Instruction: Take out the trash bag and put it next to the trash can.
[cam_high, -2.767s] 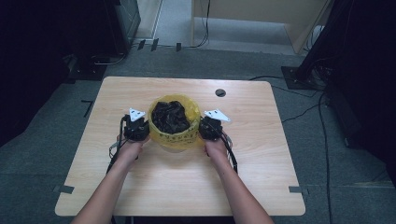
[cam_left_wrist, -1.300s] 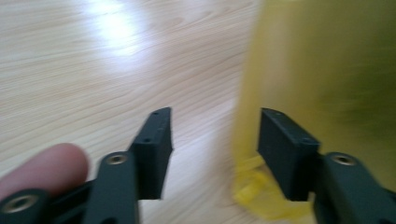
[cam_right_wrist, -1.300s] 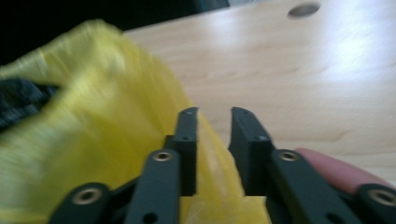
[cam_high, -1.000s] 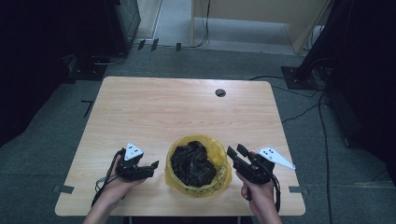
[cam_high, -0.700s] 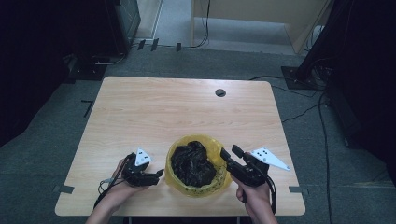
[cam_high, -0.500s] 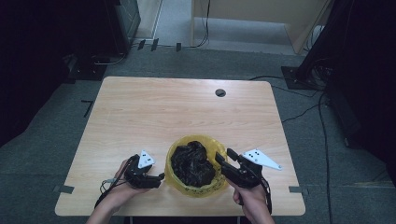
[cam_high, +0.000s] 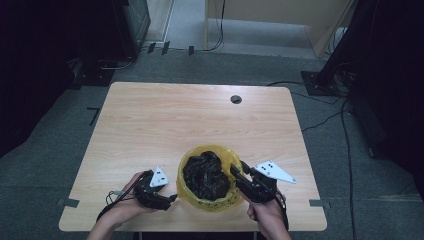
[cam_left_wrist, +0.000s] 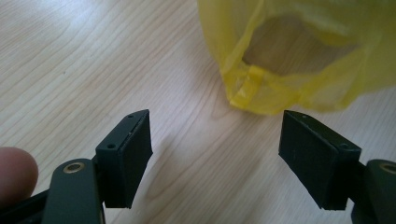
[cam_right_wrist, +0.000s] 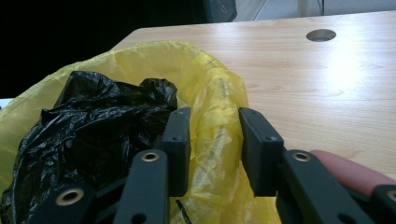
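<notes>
Right now your right gripper (cam_right_wrist: 214, 140) has its jaws straddling the near-right rim of the yellow bag (cam_right_wrist: 212, 100), one jaw inside against the crumpled black plastic (cam_right_wrist: 88, 140) and one outside, with a narrow gap between them and thin film bunched there; they look partly closed but not yet pinched flat on it. Your left gripper (cam_left_wrist: 217, 140) sits low over the table (cam_left_wrist: 70, 56) with its jaws spread wide, aimed at the bag's folded left edge (cam_left_wrist: 250, 88) but short of it and gripping nothing. From above, the bag (cam_high: 200, 192) rests near the front edge of the table (cam_high: 200, 120), between your two hands, left gripper (cam_high: 167, 199) just beside it. You appear to be taking hold of the rim on both sides. Next, close the right jaws firmly, then ease the left forward until the folded yellow edge lies between its pads before closing.
</notes>
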